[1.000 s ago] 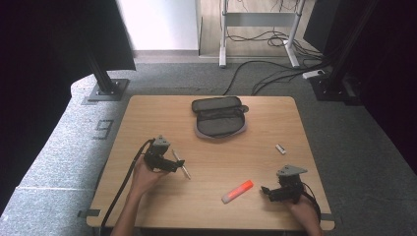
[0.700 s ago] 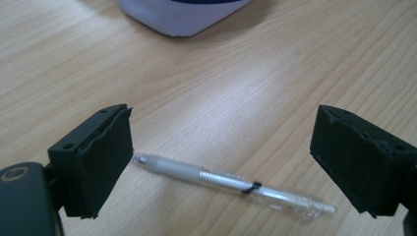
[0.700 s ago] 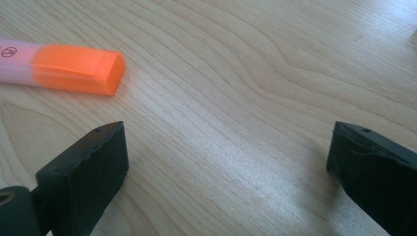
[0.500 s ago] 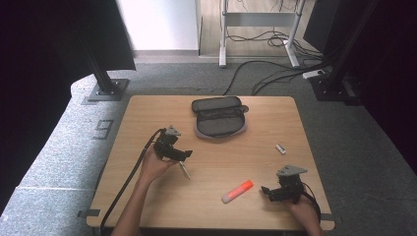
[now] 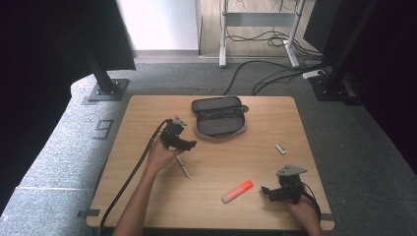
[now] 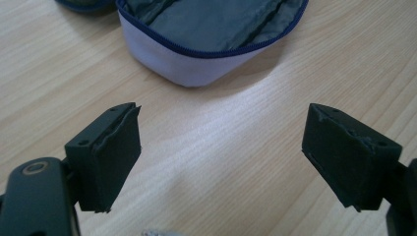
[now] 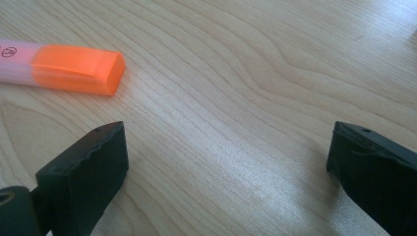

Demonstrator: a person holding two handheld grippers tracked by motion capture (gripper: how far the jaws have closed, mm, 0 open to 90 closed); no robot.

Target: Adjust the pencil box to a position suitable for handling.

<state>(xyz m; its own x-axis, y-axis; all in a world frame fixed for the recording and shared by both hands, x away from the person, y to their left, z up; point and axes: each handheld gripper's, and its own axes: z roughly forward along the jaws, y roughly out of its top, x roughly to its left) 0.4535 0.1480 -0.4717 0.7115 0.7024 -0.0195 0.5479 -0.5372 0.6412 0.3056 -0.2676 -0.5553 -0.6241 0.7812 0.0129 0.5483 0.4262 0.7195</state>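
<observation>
The grey fabric pencil case with the dark blue zip (image 5: 219, 117) lies unzipped at the far middle of the pale wooden surface (image 5: 147, 196), its mouth gaping toward me. My left claw (image 5: 189, 144) has come across from the left since a second ago and now hangs just short of the case's near left edge; in the left gripper view the case's pale lip (image 6: 196, 66) sits close ahead of my jaws. Those jaws have just been closing a little, yet they are still spread wide with nothing but bare wood between them. The thin grey pen (image 5: 183, 166) that my claw was over a second ago is left lying on the surface just near of my left hand, so I judge I am going for the case rather than the pen.

My right claw (image 5: 266, 191) has kept its place at the near right, jaws spread and empty, with the orange-capped highlighter (image 5: 237, 191) lying just to its left; its cap (image 7: 78, 69) shows in the right gripper view. A small white eraser-like piece (image 5: 280, 149) lies farther off on the right.

Around the surface is grey carpet, black stands to the left and right, and a tangle of cables beneath a far desk frame.
</observation>
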